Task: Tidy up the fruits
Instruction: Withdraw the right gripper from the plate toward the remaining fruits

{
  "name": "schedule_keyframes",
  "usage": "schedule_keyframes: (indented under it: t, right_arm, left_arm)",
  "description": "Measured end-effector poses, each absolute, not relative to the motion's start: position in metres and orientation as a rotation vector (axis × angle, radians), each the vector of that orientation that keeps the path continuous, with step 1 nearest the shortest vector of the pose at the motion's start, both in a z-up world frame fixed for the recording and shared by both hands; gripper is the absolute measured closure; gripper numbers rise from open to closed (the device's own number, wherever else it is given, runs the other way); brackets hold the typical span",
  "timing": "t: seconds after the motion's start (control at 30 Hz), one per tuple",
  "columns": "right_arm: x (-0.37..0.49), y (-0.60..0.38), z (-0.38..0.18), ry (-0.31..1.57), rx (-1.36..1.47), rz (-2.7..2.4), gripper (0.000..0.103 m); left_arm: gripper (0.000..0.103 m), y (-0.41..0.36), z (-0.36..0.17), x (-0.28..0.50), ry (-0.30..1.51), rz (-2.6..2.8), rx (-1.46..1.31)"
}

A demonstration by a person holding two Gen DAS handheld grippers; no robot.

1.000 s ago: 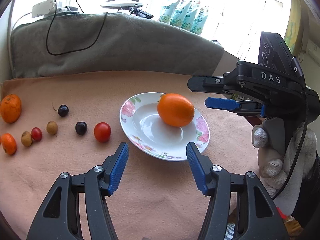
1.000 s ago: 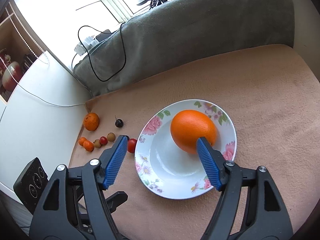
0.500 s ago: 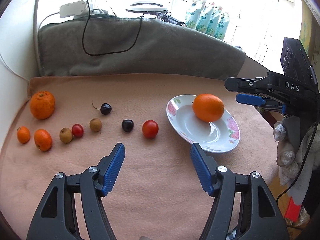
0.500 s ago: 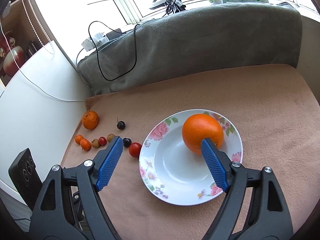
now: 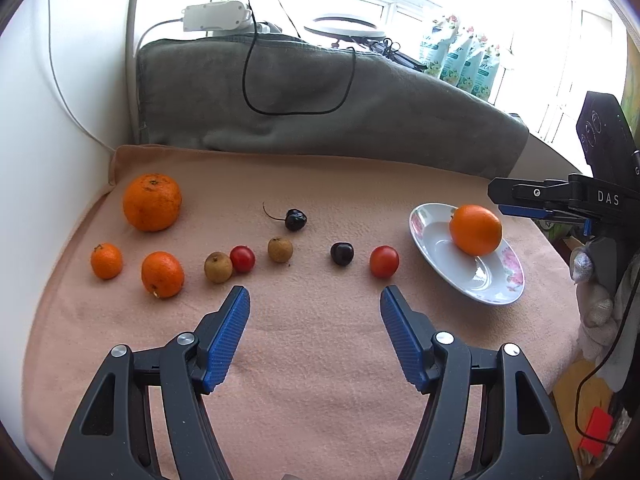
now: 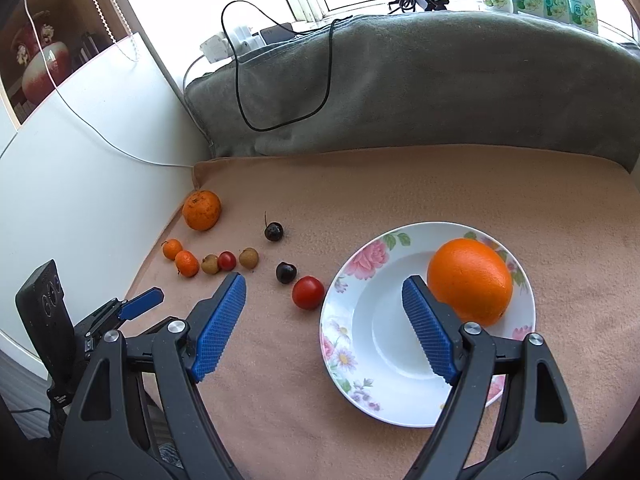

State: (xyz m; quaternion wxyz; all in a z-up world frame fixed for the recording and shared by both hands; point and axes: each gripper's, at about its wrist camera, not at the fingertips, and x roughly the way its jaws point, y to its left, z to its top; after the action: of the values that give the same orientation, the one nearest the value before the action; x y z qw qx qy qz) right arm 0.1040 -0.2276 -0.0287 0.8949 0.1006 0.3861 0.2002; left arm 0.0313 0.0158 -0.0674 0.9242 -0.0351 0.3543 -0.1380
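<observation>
Swinging leftward since a second ago, the left gripper (image 5: 315,306) now faces the row of loose fruit rather than the floral plate (image 5: 496,288), which sits off to the right; its jaws have just been opening and stand spread with nothing between them. The right gripper (image 6: 324,294) has drawn back from the big orange (image 6: 470,280) on the plate, jaws wide and empty. On the peach blanket (image 5: 320,360) lie a red tomato (image 5: 384,261), two dark cherries (image 5: 342,253), two brown longans (image 5: 280,249), another tomato (image 5: 242,258) and three loose oranges (image 5: 152,202). A grey blanket (image 5: 320,116) lines the back.
</observation>
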Motion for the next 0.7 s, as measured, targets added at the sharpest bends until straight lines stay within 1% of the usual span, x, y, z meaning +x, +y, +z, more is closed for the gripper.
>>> schedule_keyframes:
  t: [0.33,0.37,0.43,0.57,0.63,0.7]
  right_arm:
    - [0.123,-0.199,-0.038,0.855,0.165,0.499,0.02]
    - [0.125,-0.197,-0.039,0.86,0.156,0.506,0.021]
    - [0.129,-0.191,-0.042,0.876,0.137,0.52,0.027]
    - [0.138,-0.177,-0.05,0.912,0.09,0.545,0.03]
    - [0.141,-0.169,-0.053,0.936,0.061,0.564,0.039]
    - [0.144,-0.161,-0.056,0.953,0.024,0.581,0.041]
  left_arm:
    - [0.037,0.048,-0.074,0.051,0.763,-0.279,-0.065]
    - [0.038,0.05,-0.074,0.054,0.766,-0.284,-0.058]
    - [0.049,0.053,-0.075,0.061,0.78,-0.289,-0.038]
    - [0.054,0.052,-0.078,0.074,0.809,-0.308,0.024]
    - [0.059,0.051,-0.081,0.08,0.825,-0.317,0.057]
    - [0.062,0.05,-0.084,0.087,0.848,-0.331,0.082]
